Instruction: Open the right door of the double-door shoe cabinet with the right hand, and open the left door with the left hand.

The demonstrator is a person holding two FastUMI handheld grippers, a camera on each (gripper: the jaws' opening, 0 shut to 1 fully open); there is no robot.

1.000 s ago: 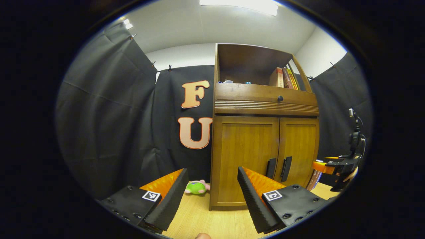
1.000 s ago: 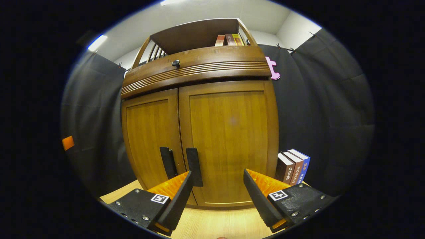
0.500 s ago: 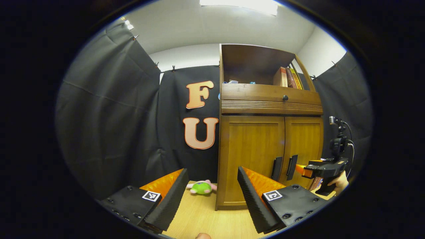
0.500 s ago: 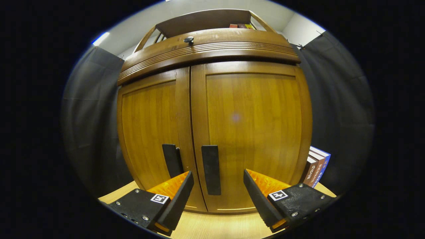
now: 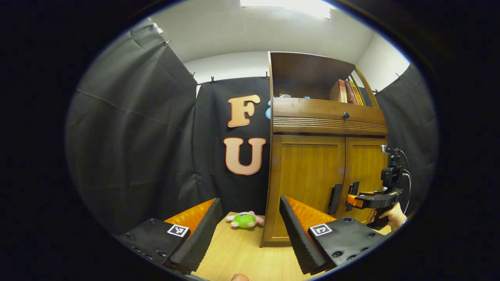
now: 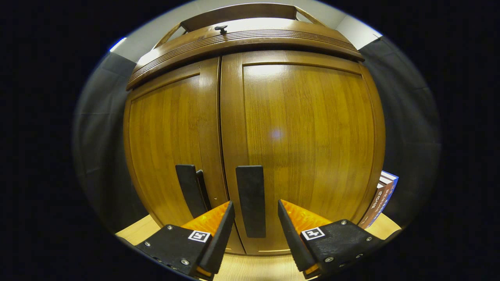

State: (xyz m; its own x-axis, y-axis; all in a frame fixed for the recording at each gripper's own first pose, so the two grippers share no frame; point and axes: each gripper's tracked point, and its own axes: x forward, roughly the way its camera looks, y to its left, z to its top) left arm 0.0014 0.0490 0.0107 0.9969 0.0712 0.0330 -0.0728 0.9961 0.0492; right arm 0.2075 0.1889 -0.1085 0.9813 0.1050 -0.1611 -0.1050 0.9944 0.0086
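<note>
The wooden shoe cabinet (image 5: 312,171) stands with both doors closed. In the right gripper view the right door (image 6: 308,144) is very close, and its dark vertical handle (image 6: 250,201) stands between the fingers of my right gripper (image 6: 255,203). The jaws are narrowed around it, with a gap still showing on each side. The left door's handle (image 6: 187,191) is just to the left. My left gripper (image 5: 250,200) hangs open over the table, well short of the cabinet and to its left. In the left gripper view the right gripper (image 5: 351,200), held by a hand (image 5: 392,216), is at the handles.
A green plush toy (image 5: 244,220) lies on the wooden table (image 5: 234,253) by the cabinet's left side. Books (image 6: 384,195) stand to the right of the cabinet. More books (image 5: 345,91) sit on its upper shelf above a drawer knob (image 5: 345,115).
My right gripper has moved in close to the cabinet and its fingers have narrowed around the right door's handle. The left gripper has drifted slightly, so the cabinet sits farther right in its view.
</note>
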